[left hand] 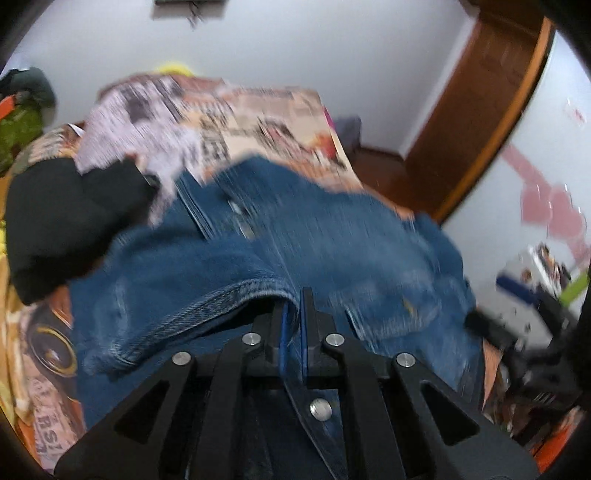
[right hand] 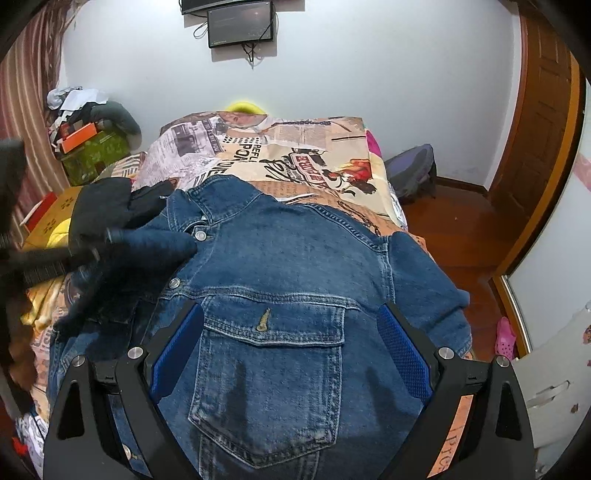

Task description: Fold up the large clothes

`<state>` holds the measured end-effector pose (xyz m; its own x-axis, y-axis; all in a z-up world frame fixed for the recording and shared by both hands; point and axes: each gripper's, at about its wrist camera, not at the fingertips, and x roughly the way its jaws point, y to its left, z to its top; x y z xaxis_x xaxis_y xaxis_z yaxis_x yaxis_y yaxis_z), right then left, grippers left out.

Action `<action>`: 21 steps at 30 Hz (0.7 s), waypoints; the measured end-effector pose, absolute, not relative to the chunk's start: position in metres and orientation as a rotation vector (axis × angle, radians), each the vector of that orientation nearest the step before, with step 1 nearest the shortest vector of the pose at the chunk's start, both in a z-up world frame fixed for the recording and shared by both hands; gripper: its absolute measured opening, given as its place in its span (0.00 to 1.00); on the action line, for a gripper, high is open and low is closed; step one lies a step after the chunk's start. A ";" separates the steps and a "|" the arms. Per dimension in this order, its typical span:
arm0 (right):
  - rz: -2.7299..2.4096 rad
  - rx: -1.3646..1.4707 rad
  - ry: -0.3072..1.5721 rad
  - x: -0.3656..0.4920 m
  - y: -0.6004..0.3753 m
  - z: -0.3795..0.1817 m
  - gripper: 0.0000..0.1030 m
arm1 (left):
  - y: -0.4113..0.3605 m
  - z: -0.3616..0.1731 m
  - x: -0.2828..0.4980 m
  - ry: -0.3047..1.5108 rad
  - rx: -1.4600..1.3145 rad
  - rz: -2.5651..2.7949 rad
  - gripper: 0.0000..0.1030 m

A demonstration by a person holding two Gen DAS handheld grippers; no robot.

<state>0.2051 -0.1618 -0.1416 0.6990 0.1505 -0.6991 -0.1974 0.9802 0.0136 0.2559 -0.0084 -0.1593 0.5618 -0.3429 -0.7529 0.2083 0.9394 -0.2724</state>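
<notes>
A blue denim jacket point(right hand: 288, 258) lies front-up on the bed with the printed cover point(right hand: 295, 155), collar toward the far wall. My right gripper point(right hand: 291, 332) is open, its blue pads either side of the chest pocket point(right hand: 273, 369), just above the cloth. My left gripper point(left hand: 292, 314) is shut on a hemmed edge of the denim jacket point(left hand: 221, 295) and lifts it; that view is motion-blurred. The left gripper also shows in the right wrist view point(right hand: 74, 254) at the left, blurred, with a fold of the jacket's denim.
A black garment point(right hand: 110, 206) lies on the bed left of the jacket. Boxes and clutter point(right hand: 85, 144) sit at the far left. A backpack point(right hand: 413, 173) stands on the wooden floor to the right, by a wooden door point(right hand: 535, 129). A screen point(right hand: 240, 26) hangs on the wall.
</notes>
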 end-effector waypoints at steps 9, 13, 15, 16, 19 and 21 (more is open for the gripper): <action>0.197 -0.075 0.773 0.199 -0.163 -0.141 0.91 | -0.025 -0.209 0.247 1.077 -0.132 -0.346 0.37; 0.195 -0.083 0.756 0.196 -0.162 -0.138 0.91 | -0.028 -0.212 0.236 1.081 -0.069 -0.345 0.44; 0.199 -0.085 0.750 0.197 -0.159 -0.135 0.91 | -0.026 -0.211 0.229 1.077 -0.033 -0.338 0.45; 0.203 -0.085 0.749 0.198 -0.158 -0.134 0.91 | -0.024 -0.209 0.226 1.075 -0.022 -0.337 0.45; 0.221 -0.099 0.740 0.200 -0.149 -0.130 0.91 | -0.012 -0.198 0.216 1.039 0.009 -0.315 0.45; 0.232 -0.114 0.730 0.201 -0.142 -0.127 0.91 | 0.001 -0.185 0.208 0.995 0.026 -0.280 0.46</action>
